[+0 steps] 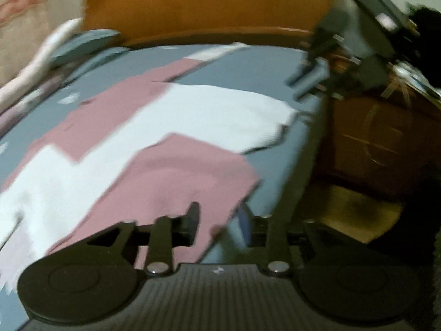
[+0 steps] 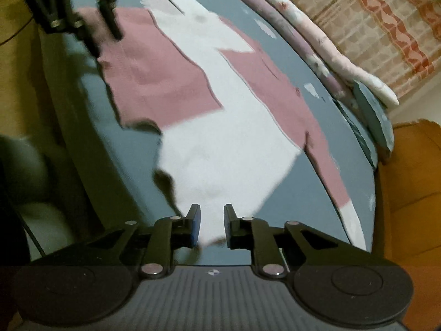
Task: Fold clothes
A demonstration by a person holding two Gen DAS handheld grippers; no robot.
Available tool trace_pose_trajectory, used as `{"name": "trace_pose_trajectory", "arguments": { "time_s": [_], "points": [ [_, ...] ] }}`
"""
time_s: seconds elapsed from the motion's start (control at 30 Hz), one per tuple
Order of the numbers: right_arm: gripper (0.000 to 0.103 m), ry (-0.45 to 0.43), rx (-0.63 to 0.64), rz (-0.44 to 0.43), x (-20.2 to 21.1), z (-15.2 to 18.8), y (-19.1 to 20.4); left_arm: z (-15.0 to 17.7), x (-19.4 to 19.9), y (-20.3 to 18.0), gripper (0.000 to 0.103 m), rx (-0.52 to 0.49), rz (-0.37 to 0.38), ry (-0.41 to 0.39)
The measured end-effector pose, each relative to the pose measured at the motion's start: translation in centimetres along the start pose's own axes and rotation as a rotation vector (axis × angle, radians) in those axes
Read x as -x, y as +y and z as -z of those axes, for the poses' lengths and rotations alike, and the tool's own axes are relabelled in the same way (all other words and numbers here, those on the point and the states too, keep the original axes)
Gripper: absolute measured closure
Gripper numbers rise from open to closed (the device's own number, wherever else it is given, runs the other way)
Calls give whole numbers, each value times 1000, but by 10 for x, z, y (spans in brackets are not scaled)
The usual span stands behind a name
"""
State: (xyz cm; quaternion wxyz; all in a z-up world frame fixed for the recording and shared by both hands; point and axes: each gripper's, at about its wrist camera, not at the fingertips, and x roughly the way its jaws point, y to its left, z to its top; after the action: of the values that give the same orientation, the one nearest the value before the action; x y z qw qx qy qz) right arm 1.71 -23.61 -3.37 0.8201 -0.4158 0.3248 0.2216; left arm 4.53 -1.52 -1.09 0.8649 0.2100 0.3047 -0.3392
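A pink and white garment lies spread flat on the blue-grey bed sheet. My left gripper is open over the edge of a pink panel near the bed's side, with the cloth lying loose below its jaws. The right wrist view shows the left gripper hanging above the pink corner at the far end. My right gripper stands slightly open over the white hem, which lies under the gap. In the left wrist view the right gripper is blurred at the bed's far corner.
An orange headboard closes one end of the bed. A rolled floral blanket and a blue-grey pillow lie along the wall side. A dark wooden cabinet stands beside the bed.
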Motion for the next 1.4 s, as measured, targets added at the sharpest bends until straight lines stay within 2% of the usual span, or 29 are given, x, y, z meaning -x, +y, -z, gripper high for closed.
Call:
{"name": "trace_pose_trajectory", "arguments": {
  "time_s": [0.1,0.2,0.33,0.4,0.5,0.57,0.73,0.8,0.87,0.93,1.0,1.2,1.3,1.4],
  "points": [
    [83,-36,-4,-18,-4,-6,6,14,23,26,54,116,-156,-16],
    [83,-72,-23,-36,-10,-16,6,32,33,66,52,341,-315,7],
    [83,-127,-49,-49,-12,-25,9,75,45,107,53,721,-341,23],
    [78,-157,-56,-68,-11,-30,11,92,43,111,52,817,-303,23],
    [77,-173,-33,-84,-14,-39,18,107,35,111,52,919,-276,10],
    [77,-185,-15,-87,-17,-44,22,106,44,101,52,887,-297,-16],
    [74,-223,37,-108,-23,-60,30,81,46,63,50,500,-386,27],
    [74,-249,44,-124,-27,-68,33,71,45,41,50,317,-387,35],
    [74,-286,37,-177,-30,-79,37,63,40,26,47,218,-341,15],
    [74,-330,59,-229,-33,-89,46,55,37,16,47,158,-305,-28],
    [74,-356,104,-255,-38,-100,58,50,34,11,47,128,-303,-36],
    [75,-357,190,-306,-61,-117,87,46,27,14,46,111,-261,-34],
    [95,-354,148,-306,-61,-124,78,46,26,13,44,106,-247,-39],
    [95,-376,110,-280,-57,-129,67,43,21,5,44,60,-233,-55]
  ]
}}
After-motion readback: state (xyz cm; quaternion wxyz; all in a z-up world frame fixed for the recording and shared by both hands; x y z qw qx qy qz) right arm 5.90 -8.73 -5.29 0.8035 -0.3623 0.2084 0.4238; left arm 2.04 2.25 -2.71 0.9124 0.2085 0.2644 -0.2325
